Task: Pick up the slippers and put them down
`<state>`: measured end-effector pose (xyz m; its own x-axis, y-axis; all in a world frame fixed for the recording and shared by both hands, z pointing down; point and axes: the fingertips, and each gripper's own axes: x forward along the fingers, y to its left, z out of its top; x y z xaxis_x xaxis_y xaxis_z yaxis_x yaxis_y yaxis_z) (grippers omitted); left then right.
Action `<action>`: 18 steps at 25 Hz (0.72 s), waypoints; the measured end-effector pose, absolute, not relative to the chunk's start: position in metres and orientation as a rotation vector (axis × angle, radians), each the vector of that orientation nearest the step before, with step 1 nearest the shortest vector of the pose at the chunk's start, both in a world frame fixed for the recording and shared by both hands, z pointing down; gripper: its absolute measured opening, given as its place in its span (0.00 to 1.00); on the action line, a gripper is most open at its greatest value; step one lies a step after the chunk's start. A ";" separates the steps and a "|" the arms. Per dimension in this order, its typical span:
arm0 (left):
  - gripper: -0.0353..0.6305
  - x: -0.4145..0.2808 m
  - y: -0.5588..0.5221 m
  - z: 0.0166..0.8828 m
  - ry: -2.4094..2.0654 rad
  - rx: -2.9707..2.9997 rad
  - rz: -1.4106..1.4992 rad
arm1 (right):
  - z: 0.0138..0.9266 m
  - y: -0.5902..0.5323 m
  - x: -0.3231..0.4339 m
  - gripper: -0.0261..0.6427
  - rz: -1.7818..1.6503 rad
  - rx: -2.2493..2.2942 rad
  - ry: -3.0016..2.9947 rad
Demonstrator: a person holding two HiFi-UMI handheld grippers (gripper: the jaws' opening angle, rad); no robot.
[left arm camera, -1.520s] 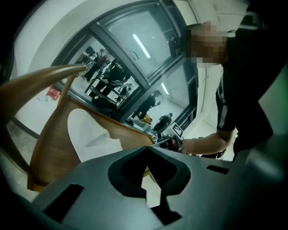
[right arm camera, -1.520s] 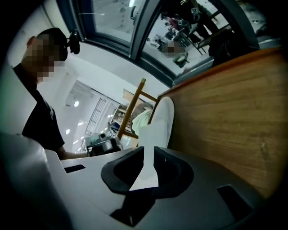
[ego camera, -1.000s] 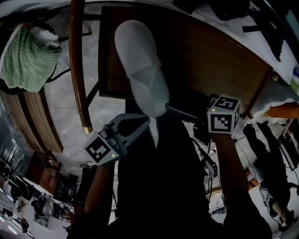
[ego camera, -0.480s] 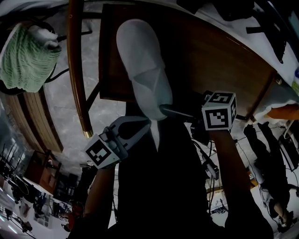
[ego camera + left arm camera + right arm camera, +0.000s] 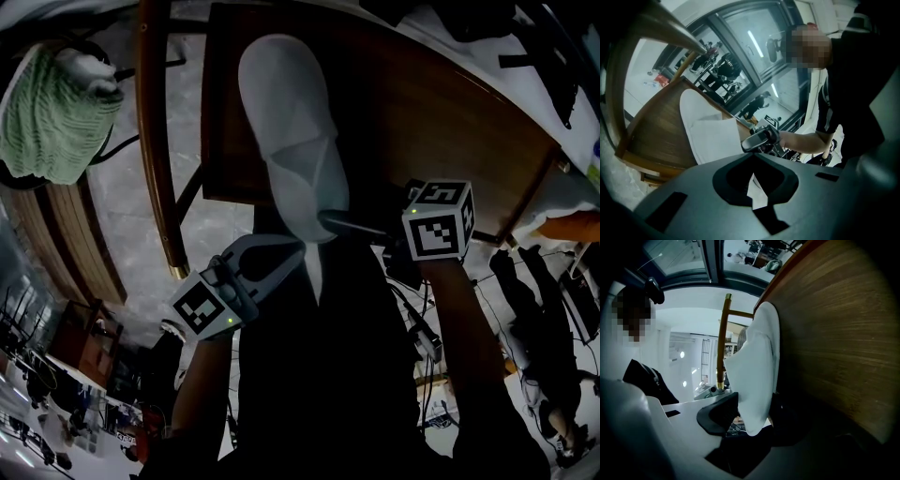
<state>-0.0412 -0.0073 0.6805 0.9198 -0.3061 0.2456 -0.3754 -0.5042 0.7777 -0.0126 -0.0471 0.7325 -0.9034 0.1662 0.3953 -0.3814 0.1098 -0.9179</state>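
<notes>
A white slipper (image 5: 291, 131) lies lengthwise on the dark wooden seat (image 5: 422, 122); it also shows in the left gripper view (image 5: 710, 133). My right gripper (image 5: 328, 220) is shut on the slipper's near end, and the white fabric (image 5: 757, 366) stands clamped between its jaws (image 5: 752, 416). My left gripper (image 5: 298, 255) is lower left, off the seat's edge, shut on a thin white piece that looks like a second slipper (image 5: 312, 277) seen edge-on. That white piece (image 5: 757, 194) sits pinched at its jaw tips. The right gripper (image 5: 759, 138) also appears beyond them.
A curved wooden chair rail (image 5: 155, 141) with a brass tip runs down the left of the seat. A green towel (image 5: 52, 117) hangs farther left. Cables and bags (image 5: 534, 300) clutter the floor at right. Grey marble floor (image 5: 122, 234) lies below.
The right gripper has shifted slightly left and up, nudging the slipper a little farther onto the seat. The left gripper has barely moved.
</notes>
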 end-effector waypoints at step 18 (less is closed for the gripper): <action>0.07 -0.039 -0.007 0.677 -0.484 2.157 0.066 | 0.718 -0.058 -0.010 0.14 1.873 0.228 -2.091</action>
